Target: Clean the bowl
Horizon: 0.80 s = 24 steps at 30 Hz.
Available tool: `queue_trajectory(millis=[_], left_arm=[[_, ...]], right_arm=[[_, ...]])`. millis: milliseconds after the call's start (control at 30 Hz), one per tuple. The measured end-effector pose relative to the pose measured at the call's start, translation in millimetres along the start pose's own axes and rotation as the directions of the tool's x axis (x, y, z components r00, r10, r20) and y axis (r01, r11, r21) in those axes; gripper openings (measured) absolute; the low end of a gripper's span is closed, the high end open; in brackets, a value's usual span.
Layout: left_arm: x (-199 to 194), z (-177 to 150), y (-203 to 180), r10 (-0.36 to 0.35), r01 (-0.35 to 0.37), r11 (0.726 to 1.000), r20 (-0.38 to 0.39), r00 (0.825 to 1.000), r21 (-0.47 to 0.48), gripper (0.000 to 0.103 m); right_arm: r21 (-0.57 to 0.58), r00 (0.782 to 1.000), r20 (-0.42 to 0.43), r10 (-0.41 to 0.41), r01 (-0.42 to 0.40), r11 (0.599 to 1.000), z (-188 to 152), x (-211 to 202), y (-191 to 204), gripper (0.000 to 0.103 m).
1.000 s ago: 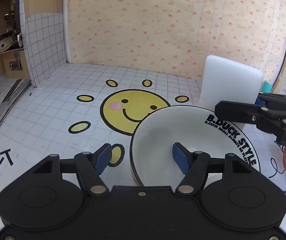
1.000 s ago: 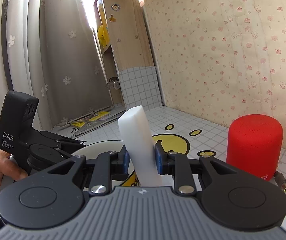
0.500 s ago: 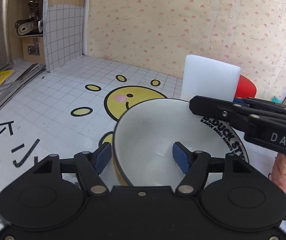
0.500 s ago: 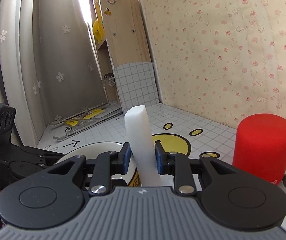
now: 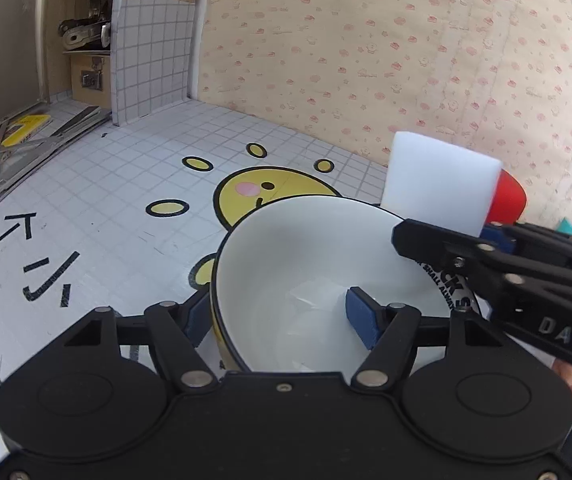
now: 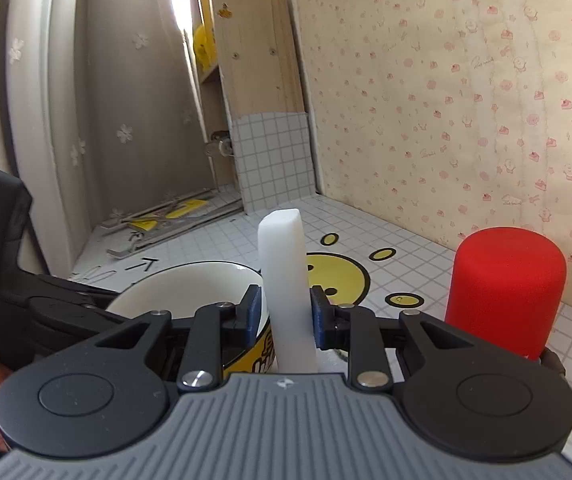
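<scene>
Left wrist view: we are straddling the near wall of a white bowl (image 5: 309, 264) with our left gripper (image 5: 280, 316), one blue pad outside the rim and the other inside the basin. Its jaws have just been opening a little, and we cannot tell whether the pads are pressing on the wall. The bowl, with its black rim and black lettering, is tilting up from the tiled tabletop (image 5: 98, 208), partly covering a yellow smiley face (image 5: 254, 192) printed there. Our right gripper (image 5: 481, 236) is reaching in from the right, above the bowl's far rim.

Right wrist view: we are clamping a white sponge block (image 6: 286, 280) upright between nearly closed blue pads. A red cylinder (image 6: 505, 292) is standing on the tiles to the right, well apart from the bowl.
</scene>
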<state>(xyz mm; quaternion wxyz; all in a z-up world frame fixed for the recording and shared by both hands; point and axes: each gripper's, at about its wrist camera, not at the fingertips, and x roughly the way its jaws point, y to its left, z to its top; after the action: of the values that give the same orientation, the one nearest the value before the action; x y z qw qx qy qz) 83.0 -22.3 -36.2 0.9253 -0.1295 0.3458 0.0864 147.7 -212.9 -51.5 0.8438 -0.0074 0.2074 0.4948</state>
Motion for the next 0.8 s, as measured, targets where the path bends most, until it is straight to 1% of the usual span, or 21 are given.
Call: queue_trajectory(millis=[133, 233, 300, 333, 400, 433, 467, 533, 633, 700, 733, 800], left_arm=[[1, 0, -2, 0.020, -0.020, 0.999, 0.009, 1.000, -0.039, 0.076], [3, 1, -3, 0.023, -0.023, 0.997, 0.011, 1.000, -0.072, 0.084], [5, 3, -5, 0.026, -0.026, 0.997, 0.006, 1.000, -0.077, 0.087], [5, 3, -4, 0.014, -0.014, 0.998, 0.004, 1.000, -0.068, 0.087], [5, 4, -2, -0.015, 0.015, 0.999, 0.000, 1.000, -0.046, 0.086], [5, 6, -1, -0.040, 0.040, 0.999, -0.009, 0.999, -0.021, 0.083], [4, 8, 1, -0.053, 0.053, 0.998, -0.022, 0.998, 0.016, 0.078], [1, 10, 3, -0.050, 0.051, 0.996, -0.025, 0.998, 0.077, 0.078], [-5, 13, 12, -0.057, 0.056, 0.988, 0.002, 0.998, 0.141, 0.078], [-5, 18, 19, -0.041, 0.037, 0.983, 0.021, 0.999, 0.181, 0.078], [-3, 20, 20, -0.039, 0.035, 0.981, 0.017, 0.999, 0.193, 0.078], [5, 24, 23, -0.048, 0.050, 0.972, -0.015, 0.999, 0.231, 0.078]], right_arm=[[0.011, 1.000, 0.015, -0.006, 0.006, 1.000, 2, -2, -3, 0.028], [0.010, 1.000, 0.029, 0.002, -0.002, 1.000, 3, -11, -7, 0.028], [0.024, 0.999, 0.037, 0.002, -0.003, 1.000, 3, -15, -11, 0.028], [0.034, 0.999, 0.039, 0.004, -0.005, 0.999, 2, -16, -13, 0.028], [0.033, 0.999, 0.032, 0.008, -0.009, 0.999, 2, -15, -12, 0.028], [0.026, 1.000, 0.025, 0.006, -0.007, 1.000, 2, -14, -11, 0.028], [0.023, 1.000, 0.021, 0.005, -0.006, 1.000, 1, -14, -11, 0.028], [0.028, 1.000, 0.016, 0.009, -0.009, 1.000, 1, -15, -12, 0.028], [0.033, 1.000, 0.014, 0.016, -0.016, 0.999, 1, -17, -13, 0.028], [0.036, 1.000, 0.005, 0.022, -0.022, 0.999, 1, -20, -14, 0.028], [0.037, 1.000, 0.002, 0.024, -0.024, 0.999, 1, -21, -14, 0.028], [0.030, 1.000, -0.001, 0.031, -0.031, 0.999, 1, -24, -14, 0.028]])
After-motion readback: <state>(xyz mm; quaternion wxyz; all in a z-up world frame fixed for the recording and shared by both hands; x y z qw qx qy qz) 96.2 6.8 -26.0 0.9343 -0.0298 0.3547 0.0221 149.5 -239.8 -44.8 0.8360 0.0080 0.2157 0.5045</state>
